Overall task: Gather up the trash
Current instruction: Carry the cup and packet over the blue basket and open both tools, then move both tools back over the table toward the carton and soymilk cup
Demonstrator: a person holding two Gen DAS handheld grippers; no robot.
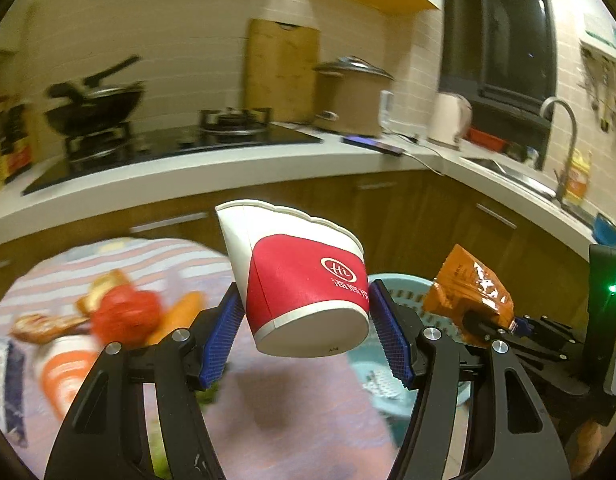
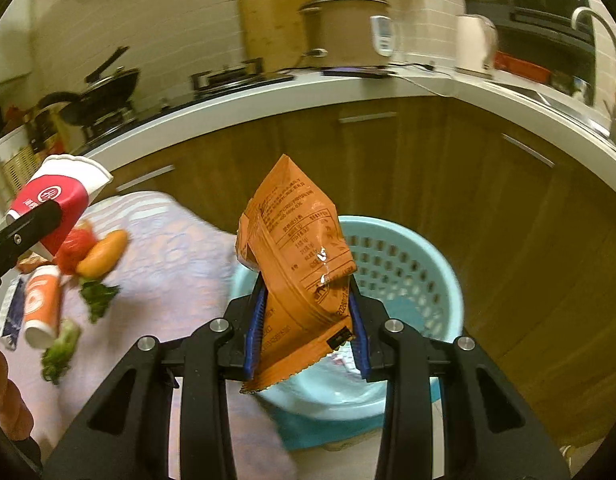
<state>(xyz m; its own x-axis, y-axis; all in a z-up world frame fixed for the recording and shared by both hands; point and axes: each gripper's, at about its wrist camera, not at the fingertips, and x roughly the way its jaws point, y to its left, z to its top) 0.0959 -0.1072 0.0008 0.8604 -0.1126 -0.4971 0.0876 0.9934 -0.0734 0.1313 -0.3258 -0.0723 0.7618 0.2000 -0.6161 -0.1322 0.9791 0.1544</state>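
My left gripper (image 1: 306, 312) is shut on a red and white paper cup (image 1: 300, 276), held tilted in the air above the table; the cup also shows in the right wrist view (image 2: 56, 196). My right gripper (image 2: 308, 320) is shut on an orange snack wrapper (image 2: 298, 268), held above the light blue perforated basket (image 2: 408, 264). The wrapper (image 1: 468, 292) and the basket (image 1: 400, 288) also show in the left wrist view, to the right of the cup.
On the striped tablecloth (image 2: 168, 240) lie an orange and white cup (image 2: 42, 304) on its side, a tomato (image 2: 74, 250), a carrot (image 2: 102, 252), greens (image 2: 96, 296) and a blue packet (image 2: 12, 312). Behind are the wooden cabinets (image 2: 468, 184), white counter (image 1: 228, 168), stove and sink.
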